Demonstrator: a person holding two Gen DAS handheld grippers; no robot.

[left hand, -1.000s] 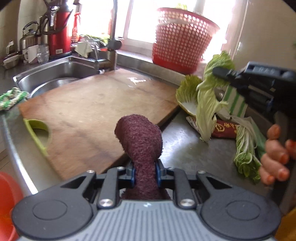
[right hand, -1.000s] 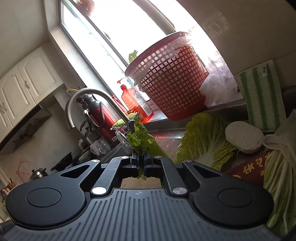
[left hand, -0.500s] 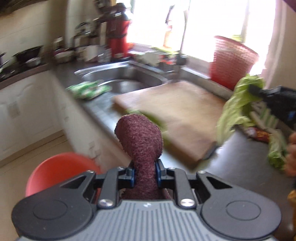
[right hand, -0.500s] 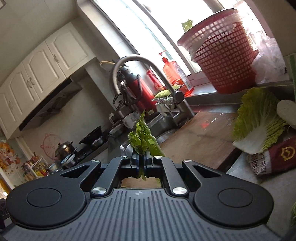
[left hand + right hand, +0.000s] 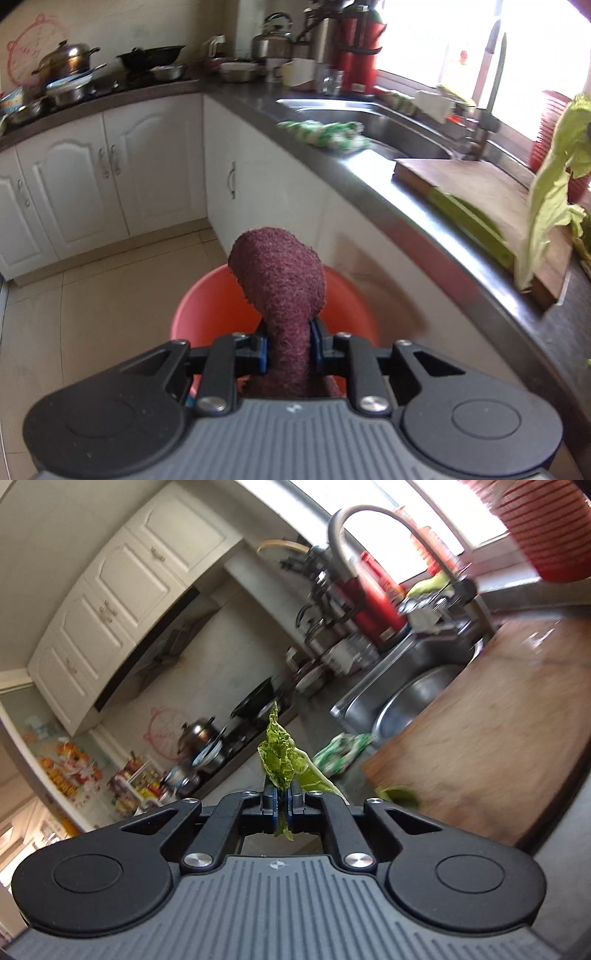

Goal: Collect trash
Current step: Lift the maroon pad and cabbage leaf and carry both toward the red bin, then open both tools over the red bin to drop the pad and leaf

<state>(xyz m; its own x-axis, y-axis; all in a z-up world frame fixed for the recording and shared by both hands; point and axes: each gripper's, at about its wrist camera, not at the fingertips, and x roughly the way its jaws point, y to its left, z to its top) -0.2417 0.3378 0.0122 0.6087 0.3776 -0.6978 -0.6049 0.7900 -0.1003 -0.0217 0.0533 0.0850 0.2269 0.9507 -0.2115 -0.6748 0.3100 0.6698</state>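
My left gripper (image 5: 289, 345) is shut on a dark purple scouring cloth (image 5: 282, 280) and holds it above an orange bucket (image 5: 207, 306) on the floor beside the counter. My right gripper (image 5: 281, 805) is shut on a green cabbage leaf (image 5: 282, 755), its tip sticking up past the fingertips. In the left wrist view the same leaf (image 5: 550, 192) hangs at the far right above the wooden cutting board (image 5: 476, 181).
A steel sink (image 5: 373, 122) with a tall faucet (image 5: 391, 531) lies beyond the board. A green-white rag (image 5: 325, 134) sits on the sink edge. White cabinets (image 5: 110, 177) and tiled floor (image 5: 110, 291) are left. A red basket (image 5: 546, 528) stands by the window.
My left gripper has swung left off the counter and now hangs over the orange bucket with the cloth. My right gripper has carried the leaf left over the cutting board.
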